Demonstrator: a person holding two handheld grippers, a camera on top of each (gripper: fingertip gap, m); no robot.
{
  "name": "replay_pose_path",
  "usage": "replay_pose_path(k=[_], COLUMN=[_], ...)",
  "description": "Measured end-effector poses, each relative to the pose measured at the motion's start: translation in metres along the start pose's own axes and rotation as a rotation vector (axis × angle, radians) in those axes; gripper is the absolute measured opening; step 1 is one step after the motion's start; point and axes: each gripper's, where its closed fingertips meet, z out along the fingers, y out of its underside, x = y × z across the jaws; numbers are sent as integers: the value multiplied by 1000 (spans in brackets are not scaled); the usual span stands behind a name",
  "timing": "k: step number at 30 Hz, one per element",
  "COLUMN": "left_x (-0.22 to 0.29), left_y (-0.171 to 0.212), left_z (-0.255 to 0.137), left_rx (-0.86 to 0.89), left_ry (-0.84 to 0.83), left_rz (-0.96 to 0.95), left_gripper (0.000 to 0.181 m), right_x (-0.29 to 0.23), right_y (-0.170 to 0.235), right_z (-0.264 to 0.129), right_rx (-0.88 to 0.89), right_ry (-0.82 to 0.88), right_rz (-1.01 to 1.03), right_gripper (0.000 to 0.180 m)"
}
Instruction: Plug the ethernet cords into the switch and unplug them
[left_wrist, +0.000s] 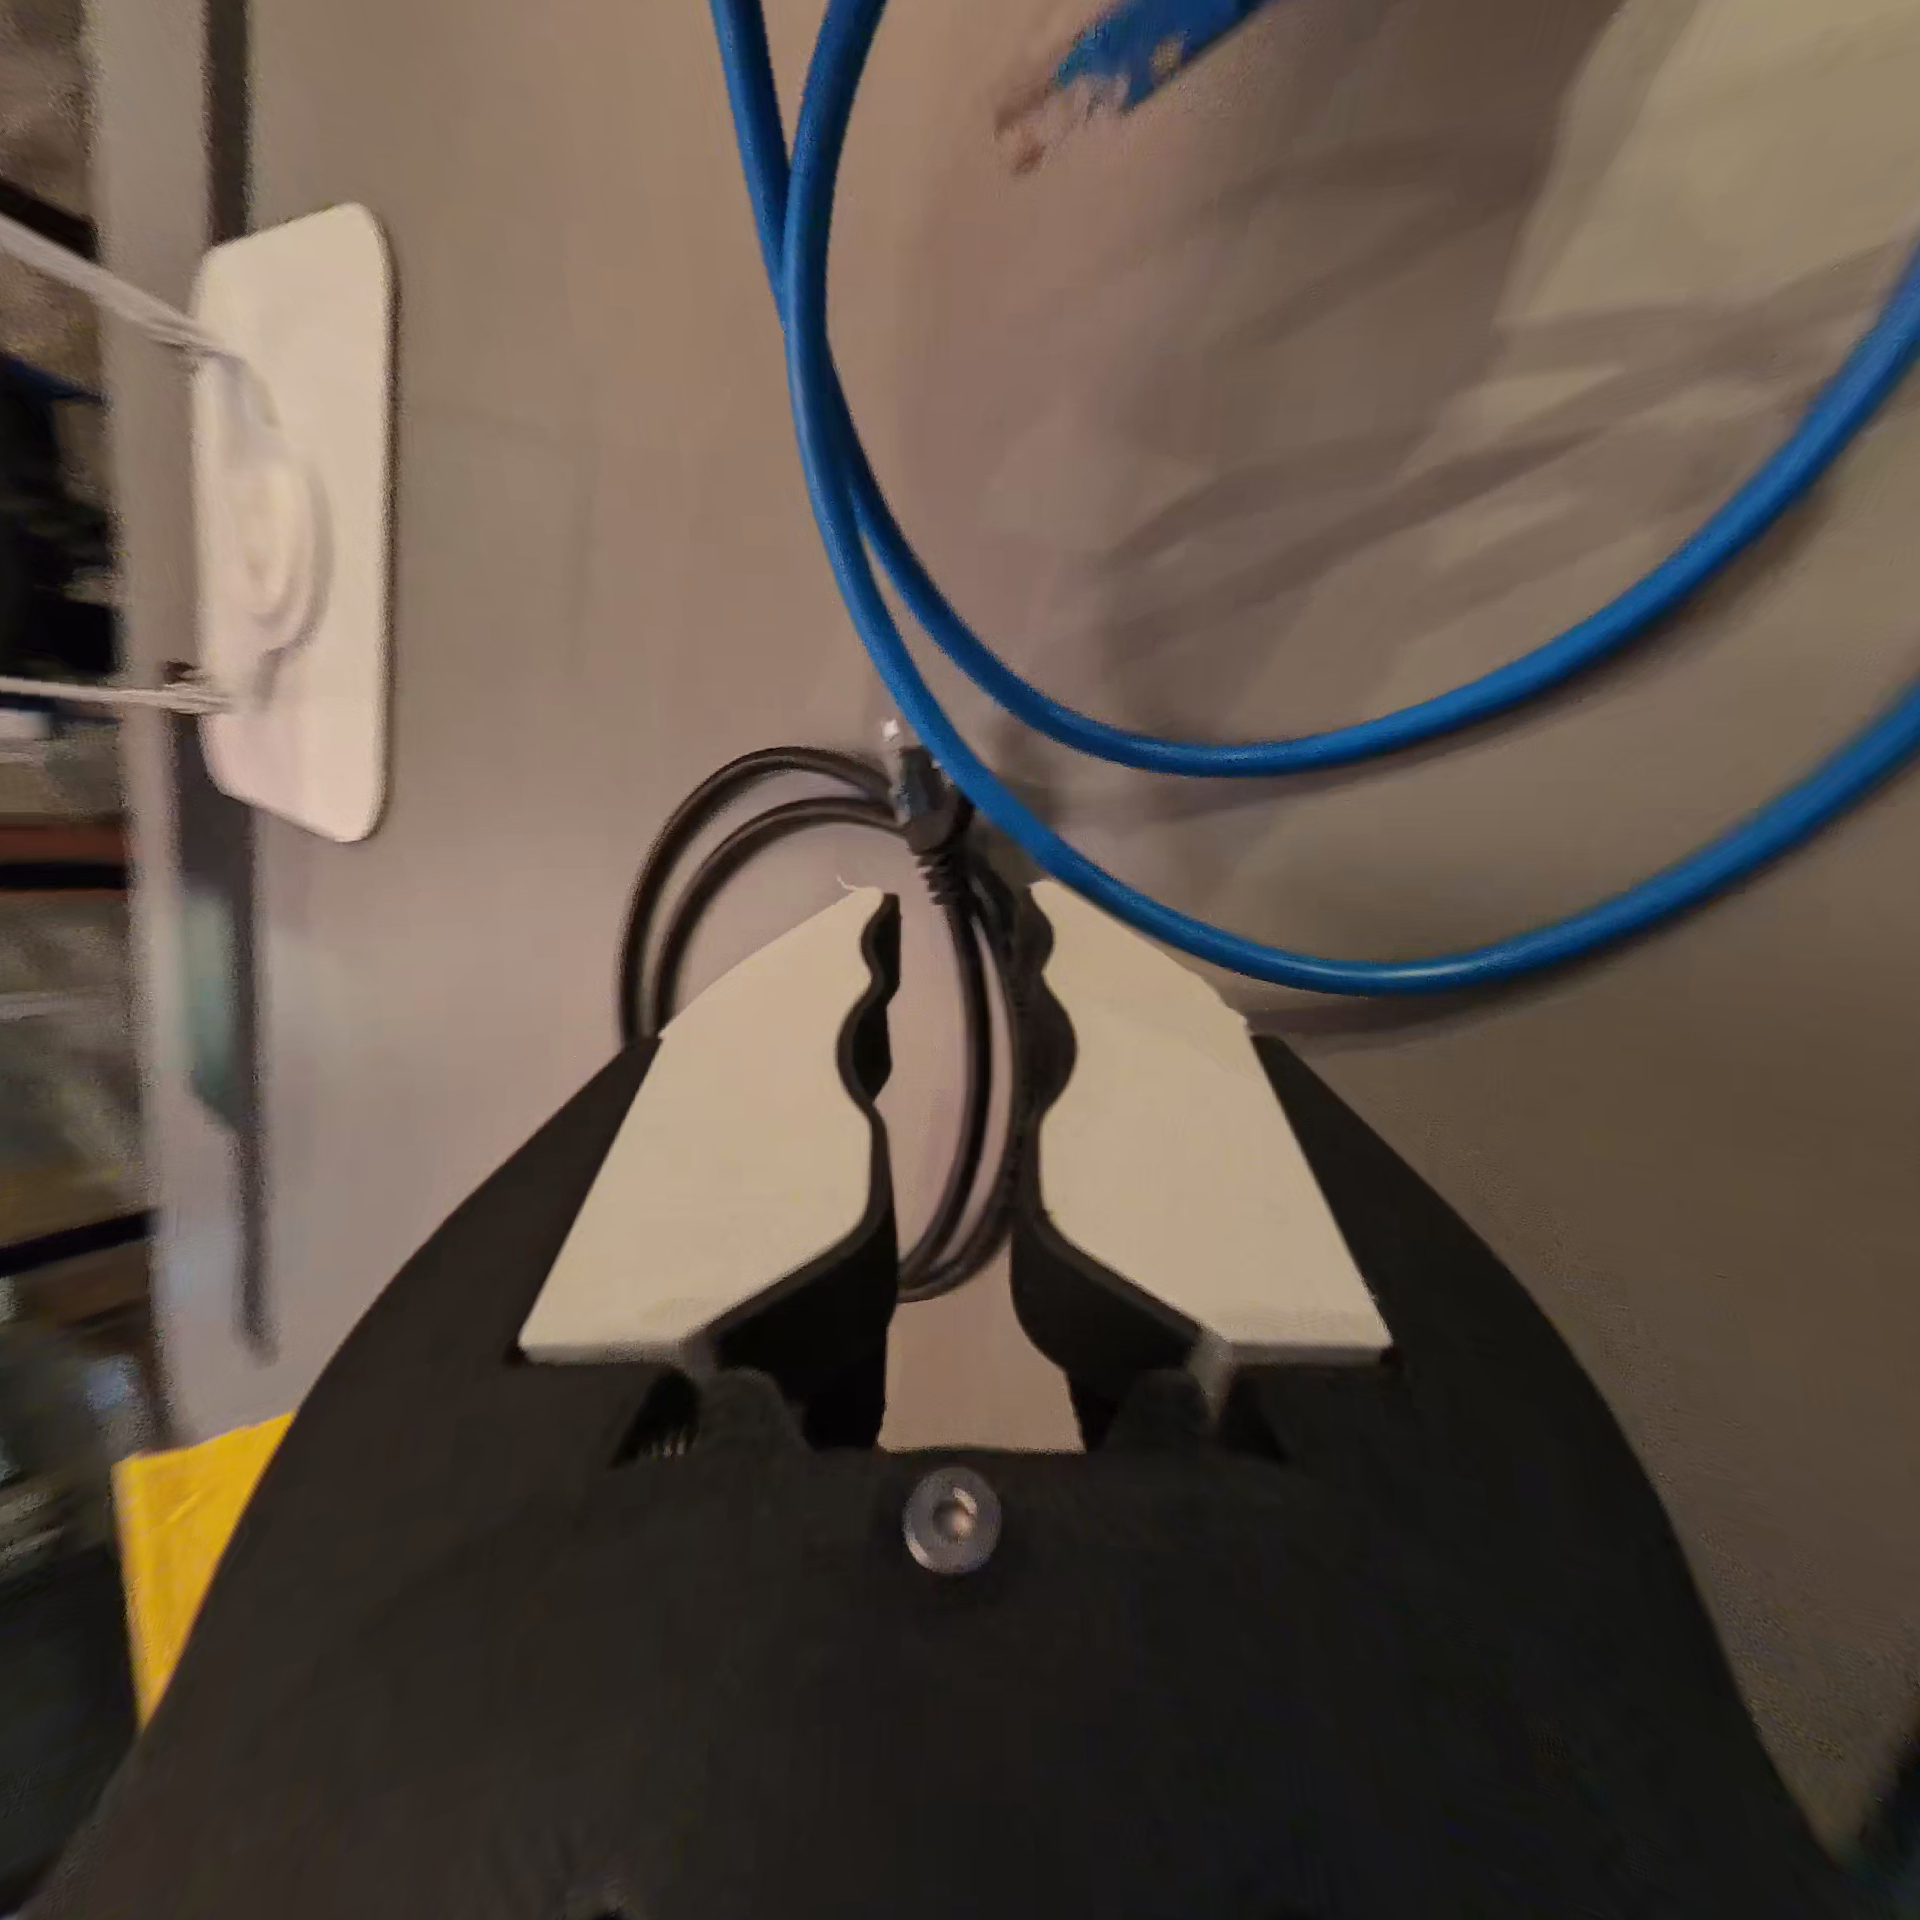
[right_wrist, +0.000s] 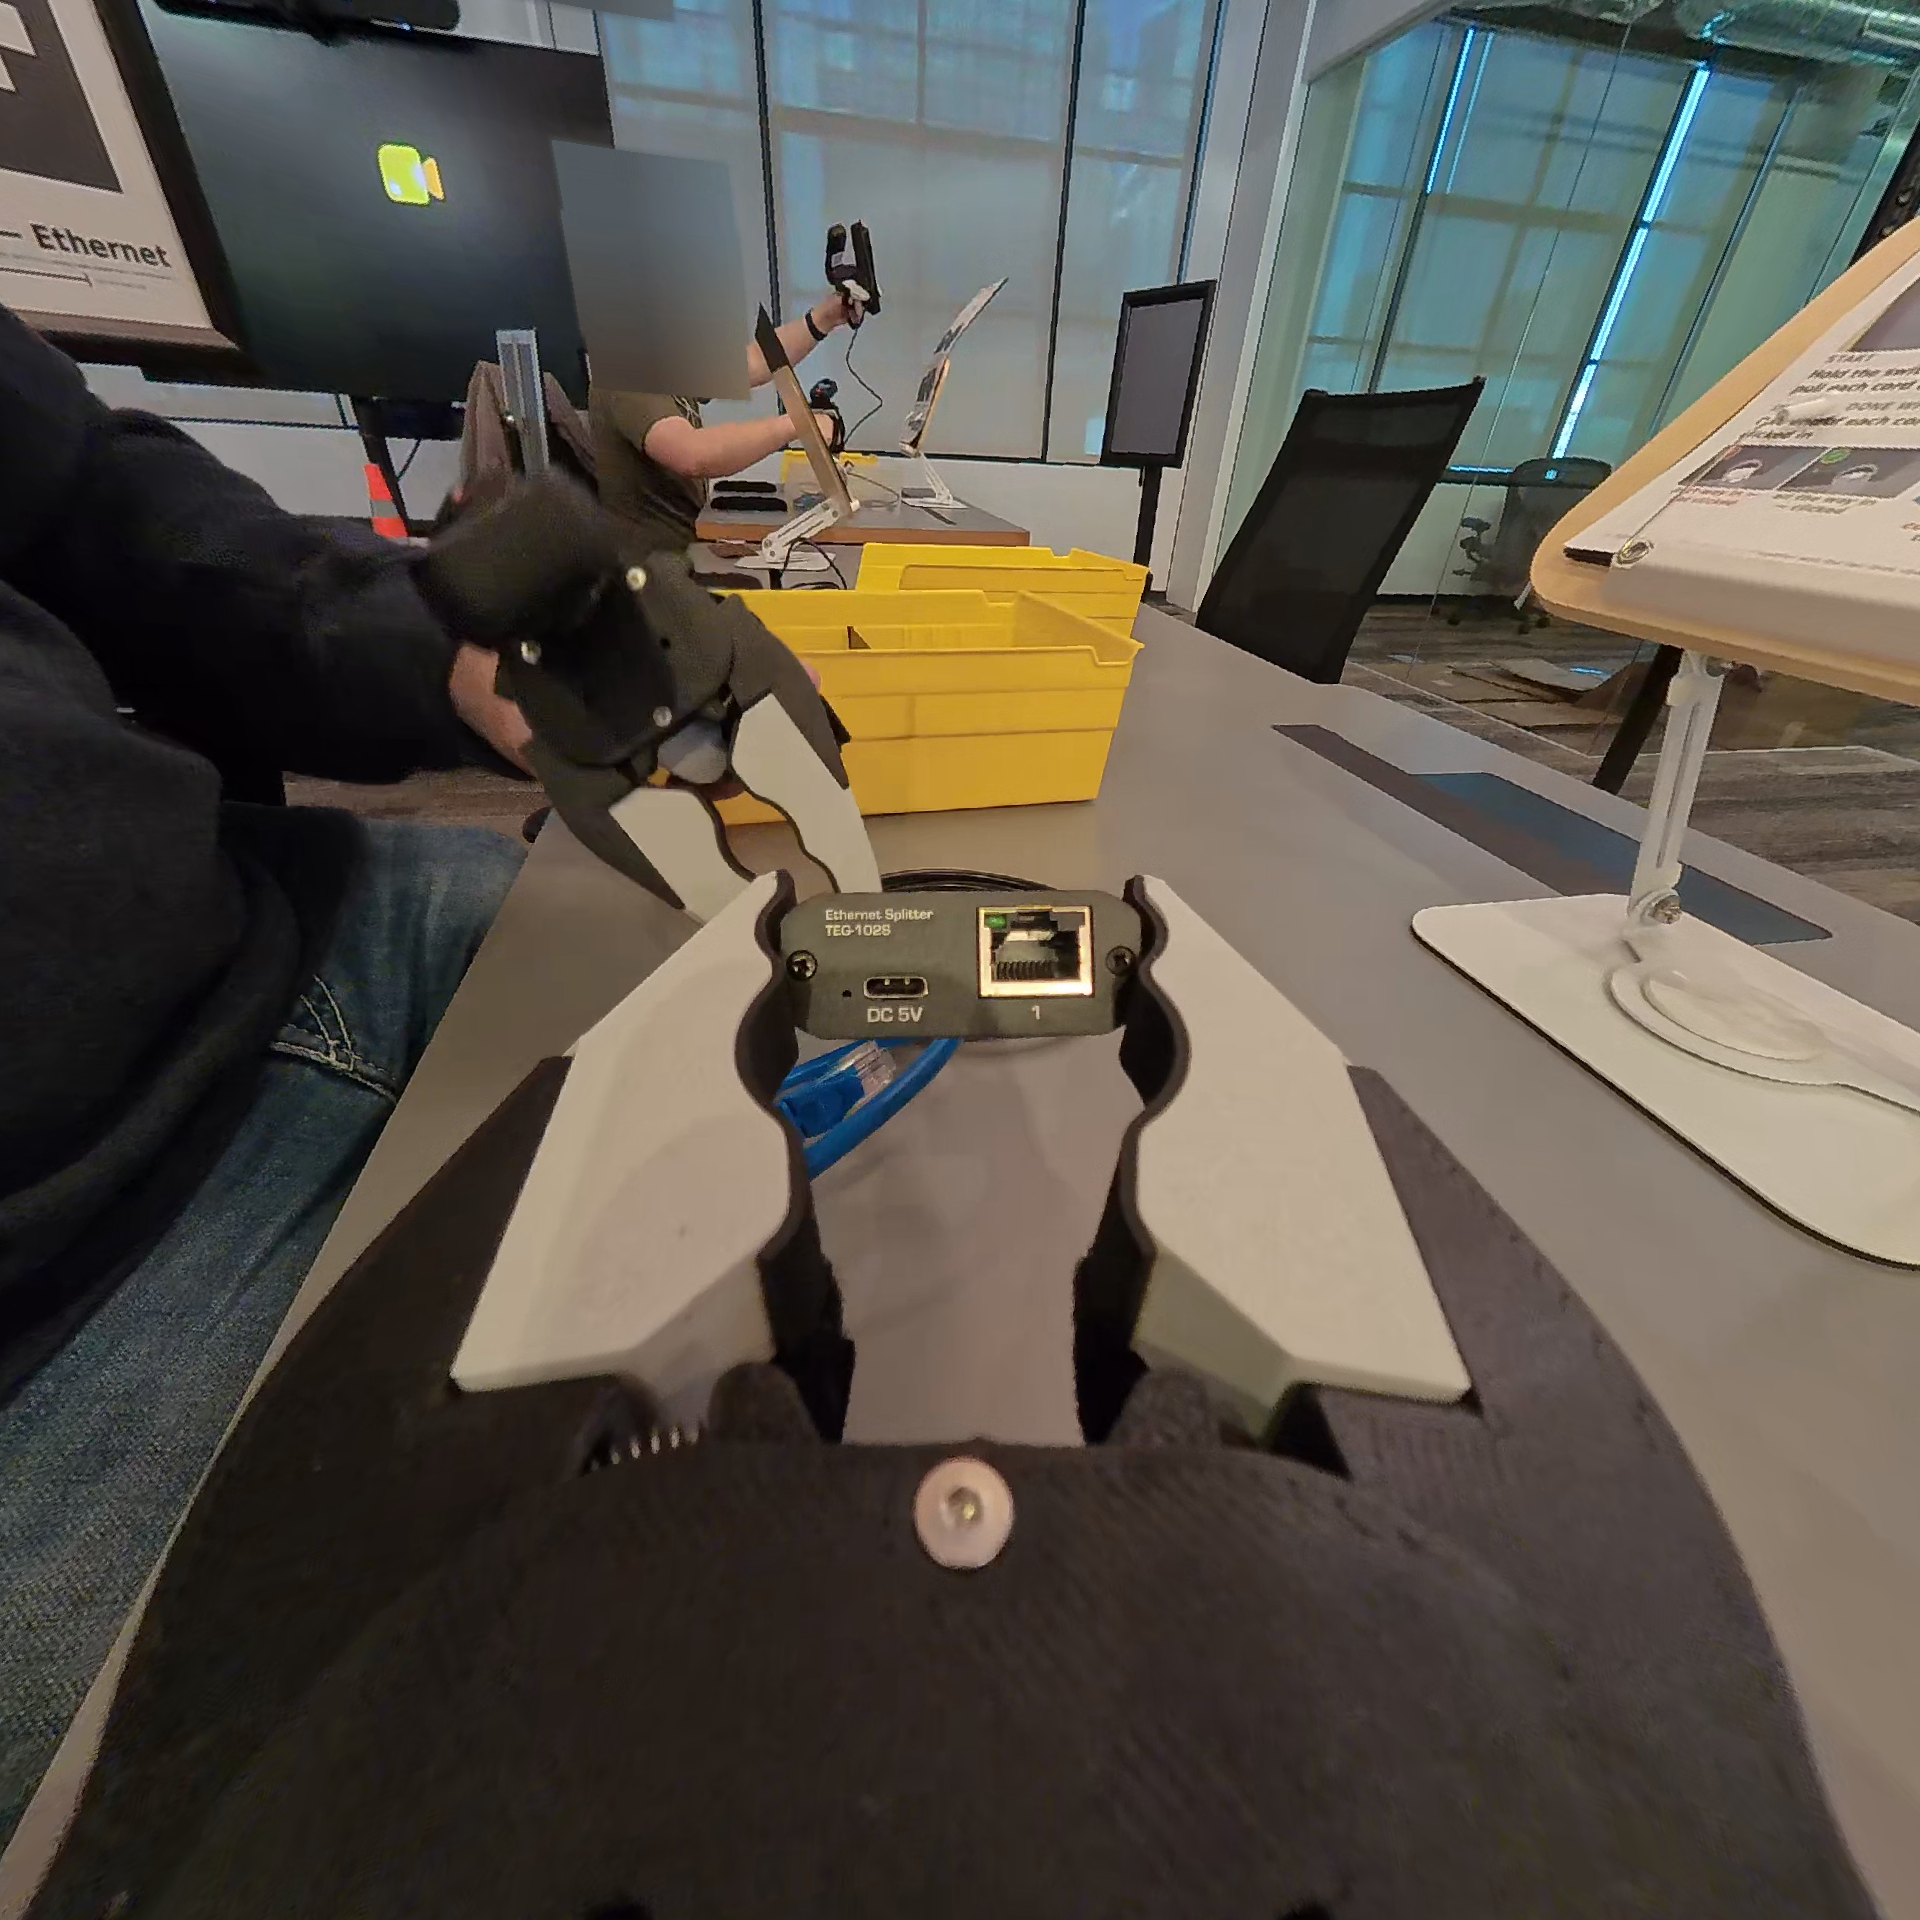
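My right gripper (right_wrist: 956, 883) is shut on the small black switch (right_wrist: 951, 966), one finger on each short side, and holds it just above the grey table (right_wrist: 1299, 935). The port face looks at the camera and its one port is empty. A blue ethernet plug (right_wrist: 831, 1081) lies under the switch. In the left wrist view my left gripper (left_wrist: 961, 894) is narrowly open over a coiled black cord (left_wrist: 977, 1039) whose plug (left_wrist: 920, 800) lies just past the fingertips. Blue cord loops (left_wrist: 1143, 738) lie to the right. The left gripper (right_wrist: 758, 852) also shows beside the switch in the right wrist view.
Stacked yellow bins (right_wrist: 966, 675) stand behind the switch. A white stand with an instruction board (right_wrist: 1662, 1018) is at the right; its base (left_wrist: 301, 520) shows in the left wrist view. A person's arm and leg (right_wrist: 156, 727) are at the left. Another person works at a far table. One gripper's finger ends stand about 15 cm off the other's.
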Motion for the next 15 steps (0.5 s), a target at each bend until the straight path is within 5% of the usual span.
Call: replay_pose_path(k=[15], left_x=[-15], left_y=[10], left_z=[24], left_rx=[-59], left_ry=[-206], left_rz=[76], left_gripper=[10], right_x=[0], right_y=[-2], right_z=[-2], right_rx=[4], right_ry=[7], right_rz=[-13], right_gripper=[62])
